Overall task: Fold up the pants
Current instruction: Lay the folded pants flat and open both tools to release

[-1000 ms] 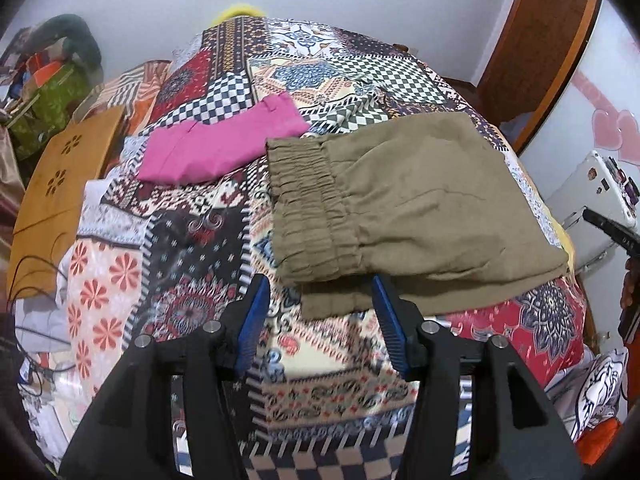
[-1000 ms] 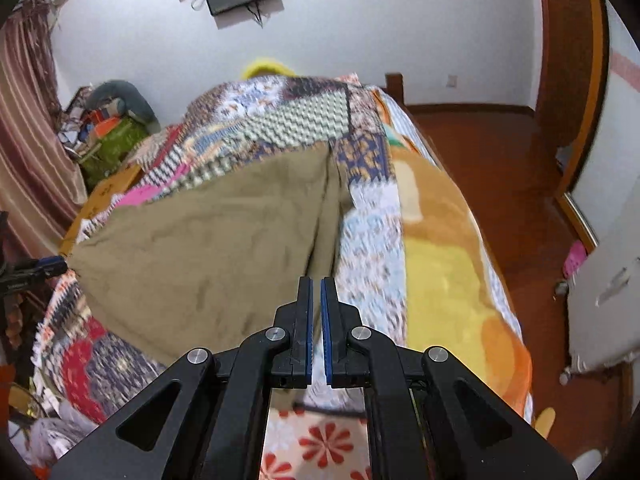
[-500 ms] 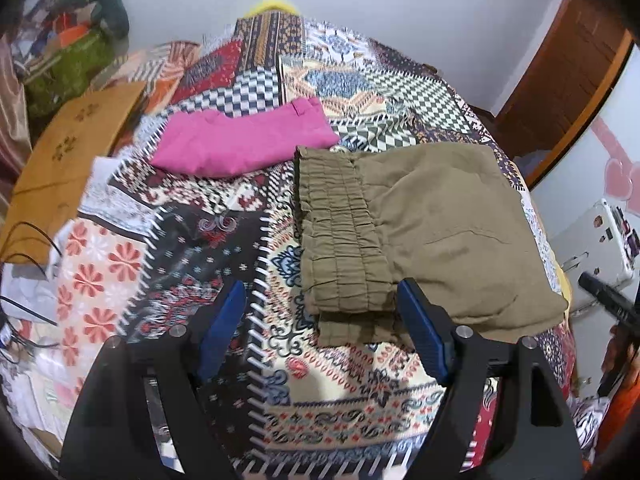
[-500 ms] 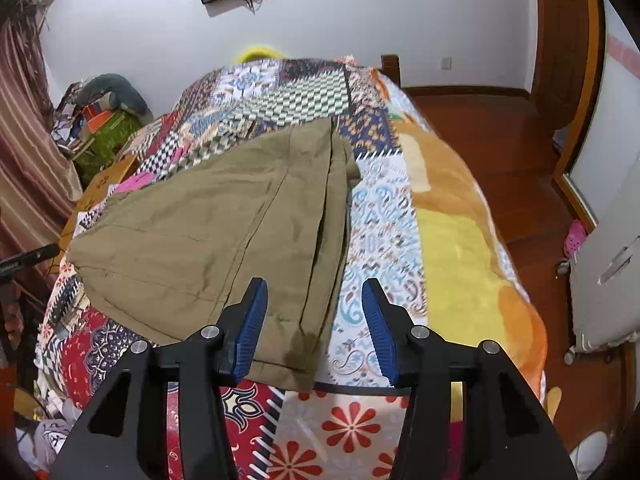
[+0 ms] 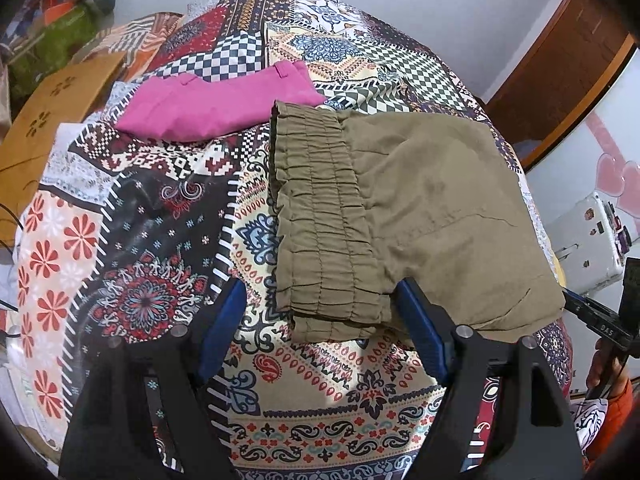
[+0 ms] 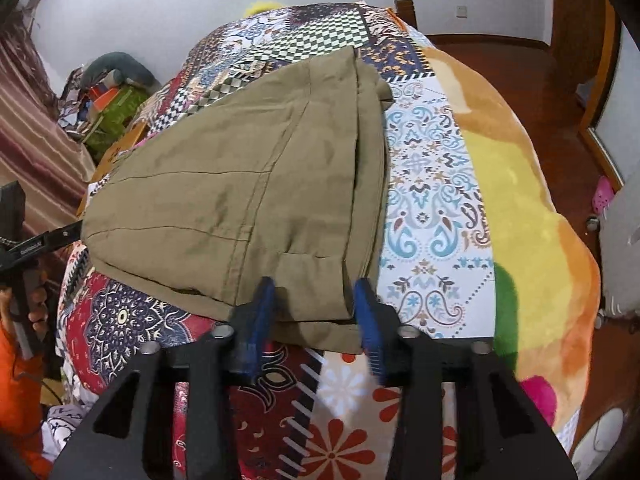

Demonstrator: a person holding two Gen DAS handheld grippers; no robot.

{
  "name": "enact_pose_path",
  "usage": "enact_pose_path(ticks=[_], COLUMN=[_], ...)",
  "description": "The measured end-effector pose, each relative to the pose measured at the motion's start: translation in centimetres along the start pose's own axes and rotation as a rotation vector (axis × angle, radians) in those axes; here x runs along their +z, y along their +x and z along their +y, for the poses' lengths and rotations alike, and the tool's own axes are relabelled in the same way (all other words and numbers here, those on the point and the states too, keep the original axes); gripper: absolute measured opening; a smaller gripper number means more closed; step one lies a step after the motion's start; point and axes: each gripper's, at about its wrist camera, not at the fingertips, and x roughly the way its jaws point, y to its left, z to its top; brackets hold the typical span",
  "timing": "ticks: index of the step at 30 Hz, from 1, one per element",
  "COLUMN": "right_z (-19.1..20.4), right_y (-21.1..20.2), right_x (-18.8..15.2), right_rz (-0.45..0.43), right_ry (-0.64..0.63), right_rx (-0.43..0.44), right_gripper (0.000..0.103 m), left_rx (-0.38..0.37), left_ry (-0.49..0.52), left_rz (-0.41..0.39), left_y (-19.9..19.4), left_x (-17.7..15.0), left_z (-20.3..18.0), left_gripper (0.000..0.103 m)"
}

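Olive-brown pants lie folded flat on the patchwork bedspread, with the elastic waistband toward the left. My left gripper is open wide, its blue pads on either side of the waistband's near corner, holding nothing. In the right wrist view the pants show their folded leg end. My right gripper is open, its pads straddling the near folded corner of the pants.
Folded pink pants lie beyond the olive ones. A wooden board and piled bags sit left of the bed. An orange-yellow blanket covers the bed's right side; beyond it is wooden floor.
My right gripper went from shut to open and moved onto the pants' near corner. My left gripper opened wider and moved in around the waistband corner.
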Motion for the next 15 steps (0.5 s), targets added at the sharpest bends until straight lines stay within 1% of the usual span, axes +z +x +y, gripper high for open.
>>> enact_pose_path(ticks=[1,2,3,4,6,8,9,12,15], right_z=[0.1,0.1,0.2,0.4,0.7,0.9,1.0,1.1,0.9], right_y=[0.0,0.0,-0.1,-0.2,-0.6,-1.2,-1.7,-2.6,-3.3], right_x=[0.1,0.1,0.1,0.1,0.2,0.3,0.4,0.7,0.9], right_rz=[-0.004,-0.006,-0.013,-0.024,-0.063,-0.098,-0.118,-0.151,-0.166], right_ry=[-0.006,-0.011,-0.017,-0.028,-0.047,-0.057,-0.064,-0.076,-0.068], right_rx=[-0.005,-0.003,-0.006,-0.011,-0.041,-0.055,-0.065,-0.072,-0.067], right_gripper=[0.019,0.017,0.016,0.013,0.012,0.012,0.012,0.012,0.012], left_rx=[-0.006,-0.017,-0.027,-0.04,-0.015,0.003,0.012,0.038,0.035], left_ry=[-0.001,0.0,0.005,0.015,0.054,0.091,0.099,0.133,0.172], left_rz=[-0.001,-0.002,0.0,0.002,-0.012,-0.021,-0.024,-0.05,-0.102], left_y=[0.0,0.0,0.0,-0.1,-0.5,-0.7,-0.8,-1.6,-3.2], left_x=[-0.1,-0.2,-0.2,-0.2,-0.3,-0.3,-0.3,0.0,0.3], left_z=[0.0,0.0,-0.1,-0.4,-1.1,-1.7,-1.9,-2.5,-3.5], left_gripper=[0.075,0.07,0.062,0.058,0.056,0.051,0.051,0.049,0.049])
